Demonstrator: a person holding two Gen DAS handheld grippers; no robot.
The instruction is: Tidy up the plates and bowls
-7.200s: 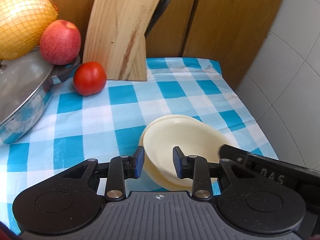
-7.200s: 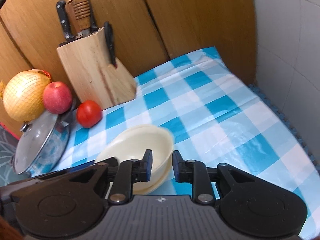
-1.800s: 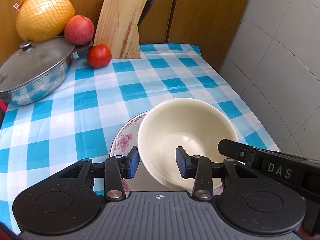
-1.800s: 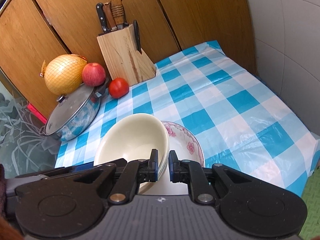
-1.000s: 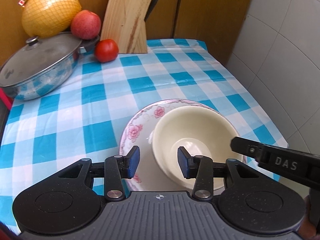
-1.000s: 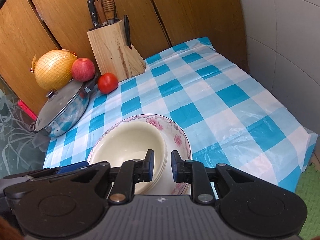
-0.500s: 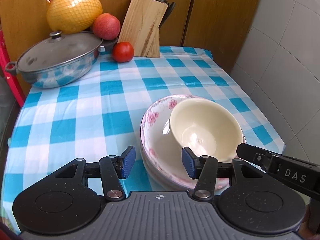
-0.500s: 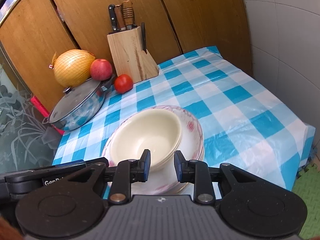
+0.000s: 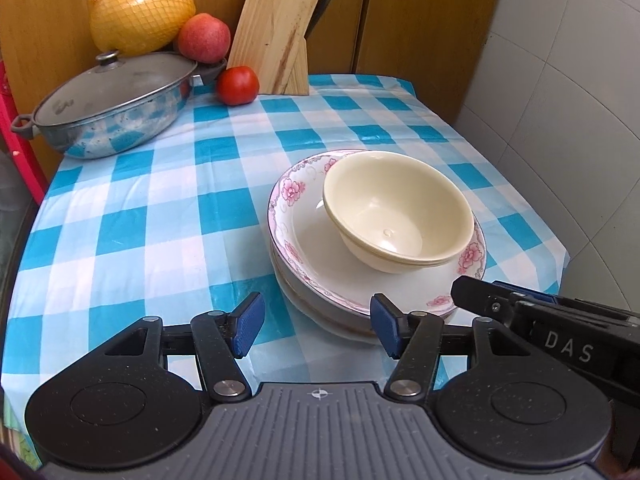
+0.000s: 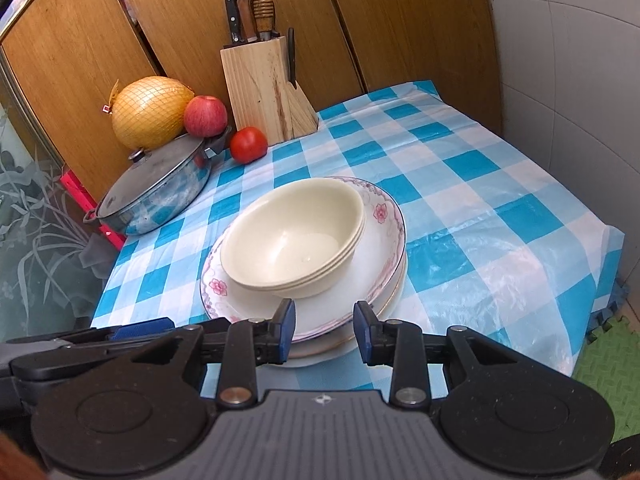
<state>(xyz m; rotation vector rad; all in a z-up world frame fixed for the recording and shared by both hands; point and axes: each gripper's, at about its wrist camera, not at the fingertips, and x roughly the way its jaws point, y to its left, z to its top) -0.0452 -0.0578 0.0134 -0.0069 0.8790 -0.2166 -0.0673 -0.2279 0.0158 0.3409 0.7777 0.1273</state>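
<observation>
Both grippers backed off the cream bowls (image 9: 396, 216); left gripper (image 9: 316, 326) and right gripper (image 10: 325, 330) jaws have just been opening, nothing between. Floral plate's (image 9: 304, 248) near rim is cut off by the fingers; count of plates beneath is unclear.

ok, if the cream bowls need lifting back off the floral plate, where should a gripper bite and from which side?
Grip the rim of the cream bowls, one pad inside and one outside. They sit off-centre on the floral plate and look tilted, so the near edge by the right gripper is raised and exposed. Come in from that near side, probably angled downward. Both grippers are open and clear.
</observation>
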